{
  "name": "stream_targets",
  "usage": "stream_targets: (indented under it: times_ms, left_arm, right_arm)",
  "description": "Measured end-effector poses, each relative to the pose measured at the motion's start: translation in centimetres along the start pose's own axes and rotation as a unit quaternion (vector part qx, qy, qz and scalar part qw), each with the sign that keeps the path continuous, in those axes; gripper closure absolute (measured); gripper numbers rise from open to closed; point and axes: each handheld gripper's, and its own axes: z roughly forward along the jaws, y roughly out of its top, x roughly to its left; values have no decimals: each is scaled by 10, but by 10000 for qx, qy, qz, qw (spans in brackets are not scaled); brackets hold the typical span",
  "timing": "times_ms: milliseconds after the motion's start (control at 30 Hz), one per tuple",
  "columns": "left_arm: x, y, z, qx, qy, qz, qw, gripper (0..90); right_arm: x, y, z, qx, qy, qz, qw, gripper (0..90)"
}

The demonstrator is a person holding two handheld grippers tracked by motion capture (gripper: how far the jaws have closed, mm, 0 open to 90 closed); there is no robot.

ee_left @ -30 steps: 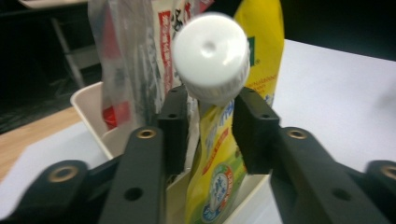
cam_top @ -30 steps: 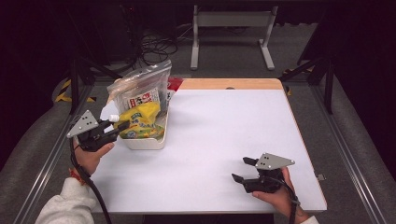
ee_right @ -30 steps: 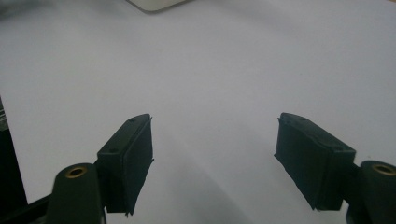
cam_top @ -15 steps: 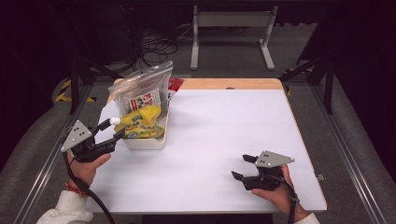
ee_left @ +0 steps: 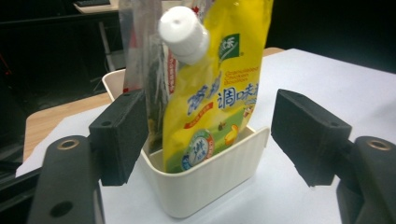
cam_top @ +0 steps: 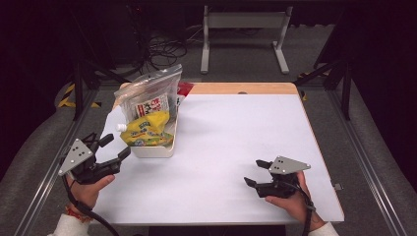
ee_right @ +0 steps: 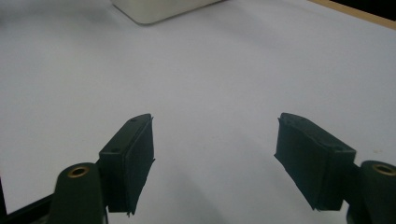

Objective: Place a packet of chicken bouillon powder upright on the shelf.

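Observation:
A yellow spouted pouch [cam_top: 147,132] with a white cap [cam_top: 121,127] leans in a cream bin [cam_top: 153,150] at the table's left. Behind it in the bin stands a clear bag of snacks [cam_top: 148,96]. My left gripper [cam_top: 115,146] sits just near-left of the bin, apart from it; its jaws have just been opening and are open, pressing on nothing. In the left gripper view the pouch [ee_left: 219,93], its cap [ee_left: 183,32] and the bin [ee_left: 205,186] lie ahead of the pads [ee_left: 121,135]. My right gripper [cam_top: 253,172] rests open at the near right over bare table.
The white table top [cam_top: 236,132] has a wooden strip along its far edge. A red packet [cam_top: 186,88] lies behind the bin. In the right gripper view a corner of the bin [ee_right: 159,9] shows far ahead. Metal rails run along both sides of the table.
My left gripper has let go of the pouch's cap, opened, and drawn back toward the near left. The pouch stays leaning in the bin. The right gripper has not moved.

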Motion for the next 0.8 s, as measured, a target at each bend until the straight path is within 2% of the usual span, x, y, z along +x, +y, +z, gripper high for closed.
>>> stream_targets:
  times_ms: [267,367,433,533,567,800]
  left_arm:
    - [-19,0,0,-78,-258,3,9996,209]
    - [-26,0,2,-21,-321,115,9994,181]
    - [-31,0,5,-43,-426,64,9991,152]
    - [-37,-1,10,104,-481,168,9986,139]
    - [-39,-2,11,125,-499,122,9986,136]
    - [-53,-4,18,218,-715,262,9969,123]
  right_arm:
    - [-2,1,-5,-73,-95,39,9999,270]
    - [-2,2,-6,-53,-116,-7,9999,267]
    - [-2,2,-7,-62,-138,-27,9999,266]
    - [-3,3,-8,-59,-174,-27,9998,259]
    - [-2,3,-9,-49,-192,-39,9998,256]
    - [-1,3,-11,-14,-238,-120,9996,239]
